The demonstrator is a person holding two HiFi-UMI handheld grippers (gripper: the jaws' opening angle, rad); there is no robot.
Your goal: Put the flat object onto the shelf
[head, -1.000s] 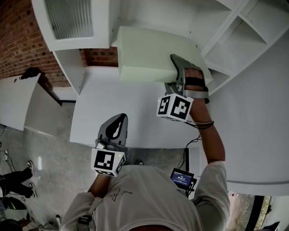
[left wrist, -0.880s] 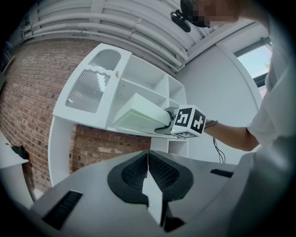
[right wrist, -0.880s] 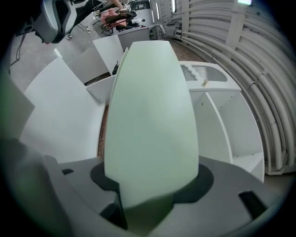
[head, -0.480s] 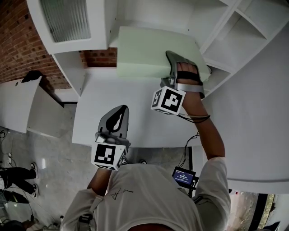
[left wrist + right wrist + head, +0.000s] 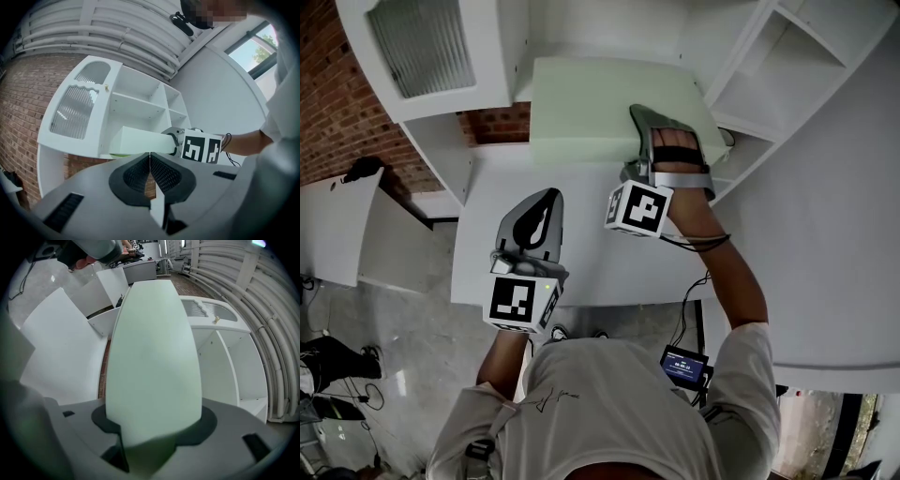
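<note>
The flat object is a pale green slab (image 5: pixel 600 103), held level in front of the white shelf unit (image 5: pixel 769 66). My right gripper (image 5: pixel 652 131) is shut on the slab's near right edge. In the right gripper view the slab (image 5: pixel 152 343) runs out from between the jaws of that gripper (image 5: pixel 154 430) towards the shelf compartments (image 5: pixel 227 364). My left gripper (image 5: pixel 536 214) hovers over the white table, shut and empty. The left gripper view shows its jaws (image 5: pixel 150 161) pressed together, with the slab (image 5: pixel 140 140) and the shelf (image 5: pixel 138 101) beyond.
A cabinet door with ribbed glass (image 5: pixel 422 47) stands at the shelf's left. A brick wall (image 5: pixel 337 103) lies behind. The white table (image 5: pixel 497 253) spans below both grippers, and a second white table (image 5: pixel 337 225) sits to the left. A small screen (image 5: pixel 682 366) hangs near the person's waist.
The right gripper has carried the slab a little up and left in the head view, closer to the shelf. The left gripper has risen and moved forward, still shut.
</note>
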